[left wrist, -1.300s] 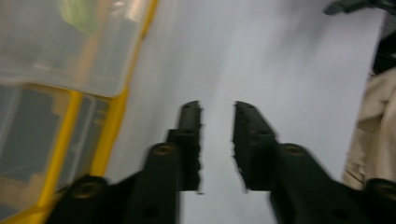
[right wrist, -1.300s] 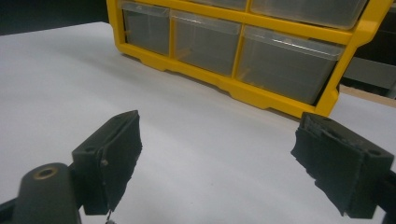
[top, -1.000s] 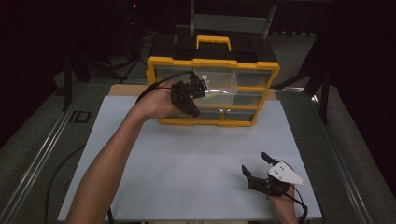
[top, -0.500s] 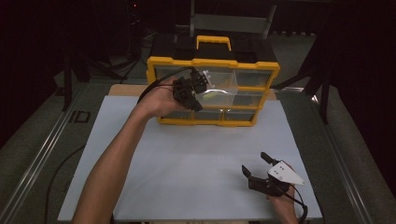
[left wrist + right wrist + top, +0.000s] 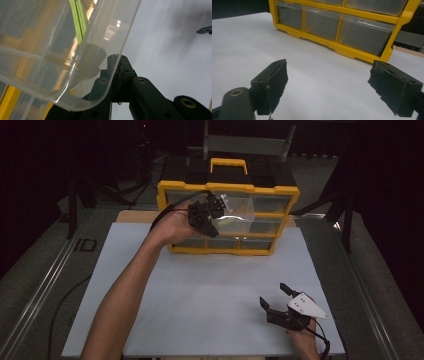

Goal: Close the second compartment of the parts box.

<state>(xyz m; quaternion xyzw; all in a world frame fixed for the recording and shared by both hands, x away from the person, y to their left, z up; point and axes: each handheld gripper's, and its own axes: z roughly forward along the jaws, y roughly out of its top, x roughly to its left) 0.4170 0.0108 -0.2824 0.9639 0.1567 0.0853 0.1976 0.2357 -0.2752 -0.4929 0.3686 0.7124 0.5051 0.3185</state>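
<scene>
Jaws of the right gripper (image 5: 278, 298) are standing spread wide and grasping nothing, resting low near the front right edge of the white table sheet (image 5: 200, 295). Farther off, the left gripper (image 5: 212, 215) is pinching the wall of a clear plastic drawer (image 5: 235, 212), its jaws clenched on that wall in the left gripper view, holding it drawn out in front of the yellow-framed organiser cabinet (image 5: 227, 217). Thin green strips (image 5: 78, 18) are lying inside the drawer. Beyond the table, everything is sitting in darkness.
</scene>
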